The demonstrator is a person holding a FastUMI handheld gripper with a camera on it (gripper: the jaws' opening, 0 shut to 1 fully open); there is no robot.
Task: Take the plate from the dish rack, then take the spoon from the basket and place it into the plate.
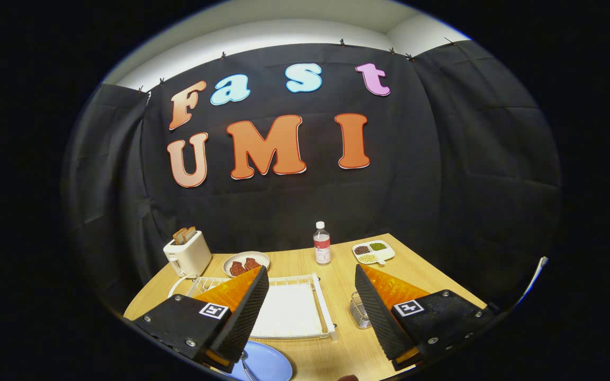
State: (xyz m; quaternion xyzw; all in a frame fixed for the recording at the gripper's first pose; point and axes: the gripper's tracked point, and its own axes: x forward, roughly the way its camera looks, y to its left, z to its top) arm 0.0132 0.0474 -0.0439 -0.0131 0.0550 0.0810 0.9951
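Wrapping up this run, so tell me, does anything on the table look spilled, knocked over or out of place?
Nothing stands out. The blue plate lies flat on the table with the spoon on it, the dish rack sits square, and the bottle and toaster are upright. The tool is open, holding nothing.

One toaster (187,253), one bottle (322,243), three plates, one dish rack (305,307), one basket (359,311), one spoon (245,363).

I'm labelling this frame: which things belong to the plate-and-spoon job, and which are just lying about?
Job: white wire dish rack, round blue plate, metal spoon on it, clear mesh basket, open gripper.

Lying about: cream toaster, bowl of red food, plastic bottle, divided snack dish.
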